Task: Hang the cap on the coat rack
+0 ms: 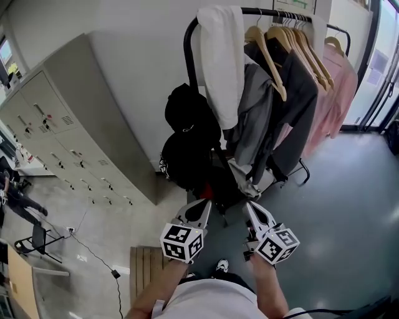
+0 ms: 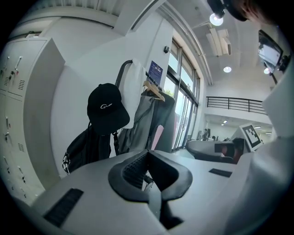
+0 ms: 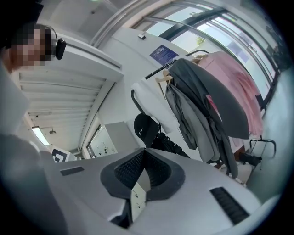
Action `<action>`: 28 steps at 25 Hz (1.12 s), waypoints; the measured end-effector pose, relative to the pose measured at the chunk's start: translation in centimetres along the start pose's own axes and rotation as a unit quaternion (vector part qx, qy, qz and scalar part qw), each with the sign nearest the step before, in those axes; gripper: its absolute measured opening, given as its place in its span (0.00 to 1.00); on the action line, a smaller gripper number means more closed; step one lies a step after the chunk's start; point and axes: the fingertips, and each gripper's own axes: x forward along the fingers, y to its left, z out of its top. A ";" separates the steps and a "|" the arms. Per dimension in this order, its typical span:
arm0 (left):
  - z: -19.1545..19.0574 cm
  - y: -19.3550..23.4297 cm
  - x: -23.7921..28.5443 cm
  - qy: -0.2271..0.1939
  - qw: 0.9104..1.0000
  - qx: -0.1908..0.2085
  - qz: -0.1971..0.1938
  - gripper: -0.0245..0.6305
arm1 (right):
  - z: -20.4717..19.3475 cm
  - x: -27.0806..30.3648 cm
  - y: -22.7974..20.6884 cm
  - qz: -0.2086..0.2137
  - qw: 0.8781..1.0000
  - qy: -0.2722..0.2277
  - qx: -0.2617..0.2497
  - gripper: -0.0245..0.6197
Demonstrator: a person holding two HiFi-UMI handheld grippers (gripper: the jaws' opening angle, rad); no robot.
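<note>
A black cap hangs on the left upright of the black coat rack, above a black bag. The left gripper view has the cap ahead and above the jaws, clear of them; the right gripper view shows the cap small and farther off. Both grippers are held low in front of the rack, apart from the cap. My left gripper is shut with nothing in it, its tips meeting. My right gripper is also shut and empty, its jaws pressed together.
White, grey and pink garments hang on wooden hangers along the rail. Grey lockers line the wall at left. A cable and a wooden board lie on the floor. Glass doors stand at right.
</note>
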 end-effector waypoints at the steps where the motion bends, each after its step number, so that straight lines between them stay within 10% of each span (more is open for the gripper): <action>1: -0.1 0.1 -0.4 0.000 1.000 0.000 -0.001 0.04 | -0.3 0.1 0.4 -0.002 1.000 0.007 -0.007 0.04; 28: -2.4 6.8 -16.4 -0.048 0.996 -0.066 0.032 0.04 | -8.9 1.9 13.5 -0.002 0.998 0.064 -0.009 0.04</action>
